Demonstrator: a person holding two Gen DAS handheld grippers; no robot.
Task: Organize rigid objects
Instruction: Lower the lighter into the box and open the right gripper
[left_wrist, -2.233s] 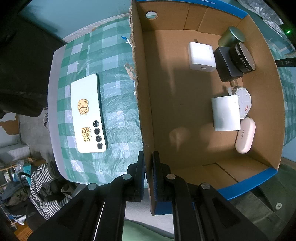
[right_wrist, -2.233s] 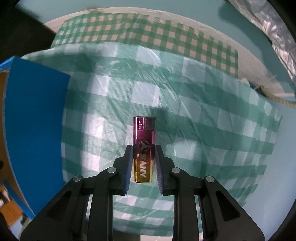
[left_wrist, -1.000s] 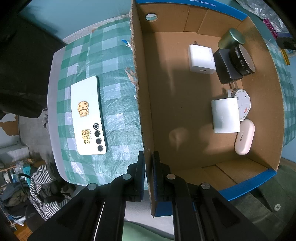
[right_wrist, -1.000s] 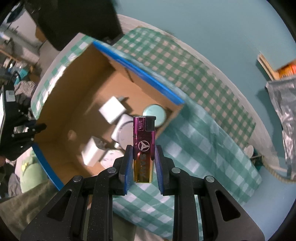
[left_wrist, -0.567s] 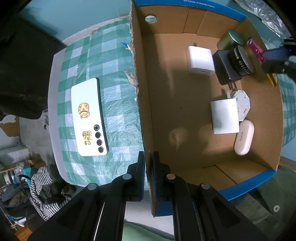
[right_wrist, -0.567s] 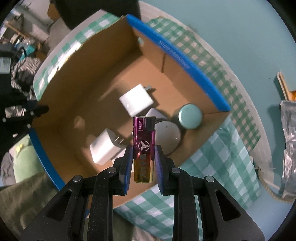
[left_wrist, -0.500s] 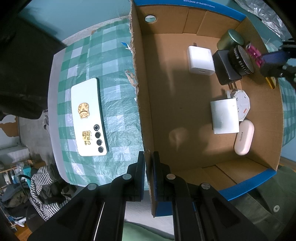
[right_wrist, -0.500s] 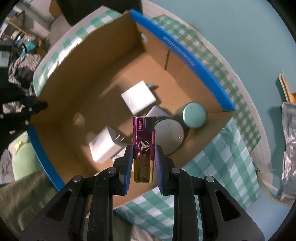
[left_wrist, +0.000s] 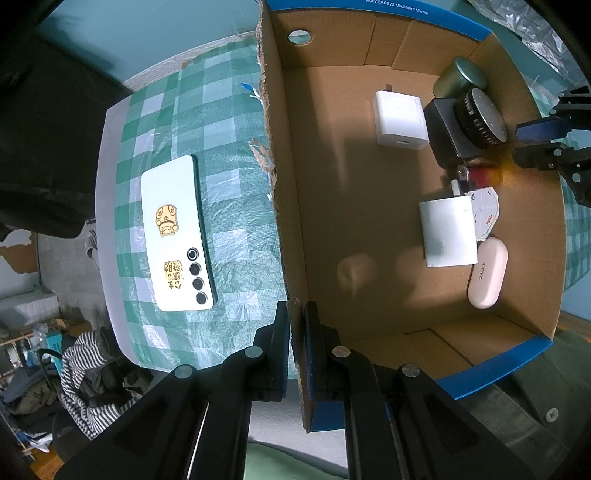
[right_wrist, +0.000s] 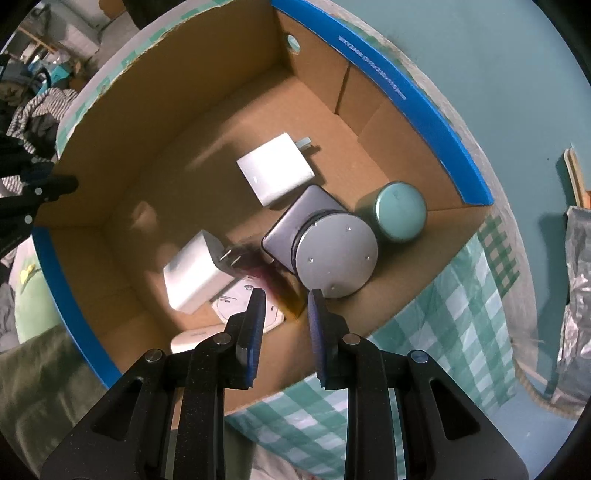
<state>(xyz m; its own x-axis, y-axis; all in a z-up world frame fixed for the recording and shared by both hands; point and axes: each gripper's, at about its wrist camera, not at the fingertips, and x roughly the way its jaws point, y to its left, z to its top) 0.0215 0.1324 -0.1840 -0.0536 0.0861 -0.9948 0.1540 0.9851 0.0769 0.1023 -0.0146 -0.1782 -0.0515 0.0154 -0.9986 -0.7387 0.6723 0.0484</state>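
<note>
The cardboard box (left_wrist: 332, 184) with blue rims stands on the green checked cloth (left_wrist: 229, 129). My left gripper (left_wrist: 295, 306) is shut on the box's near side wall. My right gripper (right_wrist: 286, 293) hangs over the box's right side, its jaws slightly apart with nothing between them; it also shows in the left wrist view (left_wrist: 532, 142). The purple-and-gold lighter (right_wrist: 277, 286) is a blurred streak below those jaws, over the box floor next to a charger's prongs, and shows as a red-orange smear (left_wrist: 491, 174). A white phone (left_wrist: 175, 234) lies on the cloth left of the box.
Inside the box are two white chargers (left_wrist: 400, 120) (left_wrist: 448, 230), a black block with a round grey disc (left_wrist: 480, 118), a green tin (left_wrist: 460, 75), a white tape disc (left_wrist: 485, 218) and a pale earbud case (left_wrist: 487, 273). Striped clothing (left_wrist: 85, 369) lies beyond the table edge.
My right gripper came over the box and sank toward it. The lighter has left its jaws and now blurs below them. The left gripper and the box have not moved.
</note>
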